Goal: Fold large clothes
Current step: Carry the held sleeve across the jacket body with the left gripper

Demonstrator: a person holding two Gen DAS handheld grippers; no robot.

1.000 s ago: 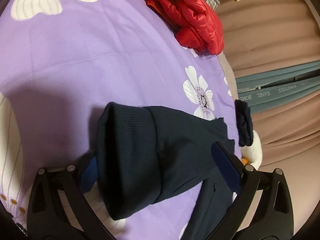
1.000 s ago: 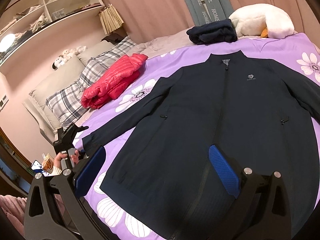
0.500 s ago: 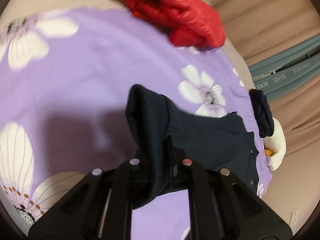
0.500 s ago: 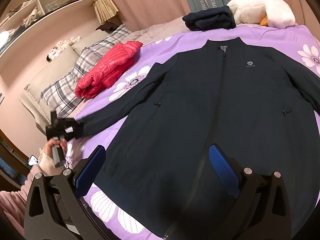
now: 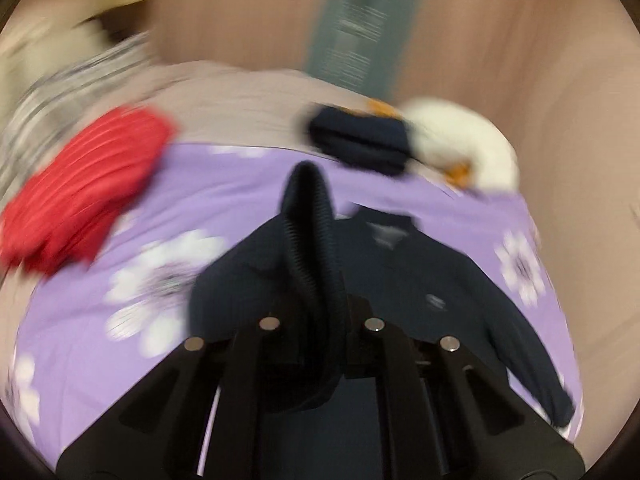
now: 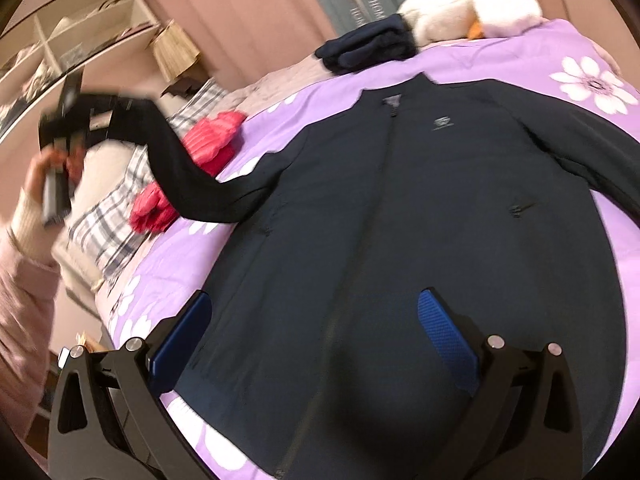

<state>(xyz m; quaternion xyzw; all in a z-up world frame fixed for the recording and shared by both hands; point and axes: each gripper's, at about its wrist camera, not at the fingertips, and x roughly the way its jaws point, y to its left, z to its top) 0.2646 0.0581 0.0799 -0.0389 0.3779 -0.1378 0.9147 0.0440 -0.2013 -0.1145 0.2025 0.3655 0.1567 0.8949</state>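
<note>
My left tongs [image 5: 316, 316] clamp the soft navy zip jacket's [image 6: 400, 240] ribbed cuff [image 5: 308, 216], twelve o'clock | right tongs [image 6: 316, 328] apart, empty | limp, light; I judge cuffs and hem the best holds.

Left wrist cam blurred, angled down along the lifted sleeve toward the headboard; right wrist cam low over the hem; both share the navy jacket [image 6: 400, 220] and bed [image 5: 224, 196].

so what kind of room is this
Most likely a bedroom at home: the jacket lies on a bed with a purple floral cover, plaid pillows sit at its head, and open wall shelves and curtains stand behind.
</note>
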